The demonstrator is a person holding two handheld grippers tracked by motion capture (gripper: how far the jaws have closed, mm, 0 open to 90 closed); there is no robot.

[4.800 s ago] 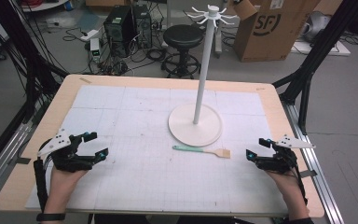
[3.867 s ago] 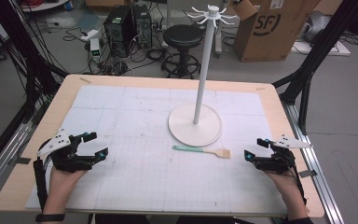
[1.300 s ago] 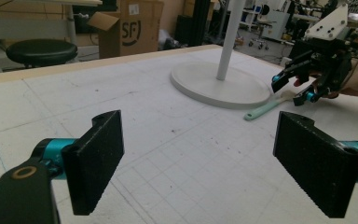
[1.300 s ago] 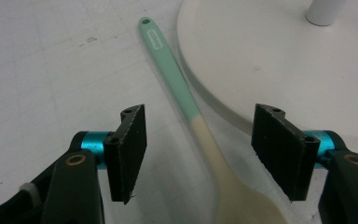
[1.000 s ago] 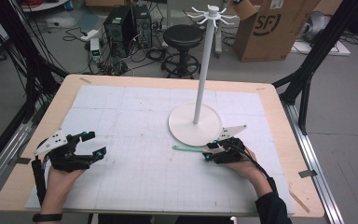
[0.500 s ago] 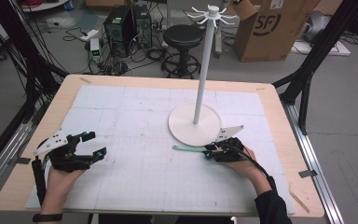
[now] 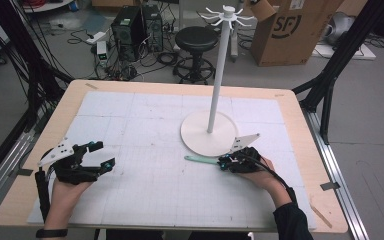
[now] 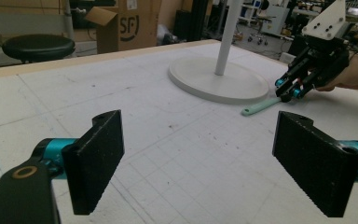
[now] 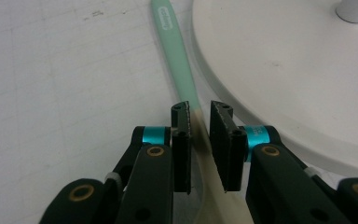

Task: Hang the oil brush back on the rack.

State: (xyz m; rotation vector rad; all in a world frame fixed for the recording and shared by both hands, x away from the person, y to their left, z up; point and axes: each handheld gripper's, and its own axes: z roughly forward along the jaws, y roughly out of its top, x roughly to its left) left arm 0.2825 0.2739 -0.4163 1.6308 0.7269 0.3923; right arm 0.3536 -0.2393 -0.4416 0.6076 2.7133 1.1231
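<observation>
2 black jaws of the right hand-held gripper [image 9: 199,122] straddle the spatula [image 9: 179,65] lengthwise, nearly closed on it beside the stand base [image 7: 209,134]; left hand-held gripper [image 7: 97,156], wide apart, sits well away.

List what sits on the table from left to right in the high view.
Left tongs → mint-green brush handle → white stand base → right tongs, shut on the brush.

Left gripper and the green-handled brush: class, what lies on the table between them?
Nothing: in the high view, bare gridded mat separates the left gripper from the brush, whose far end the right gripper straddles.
</observation>
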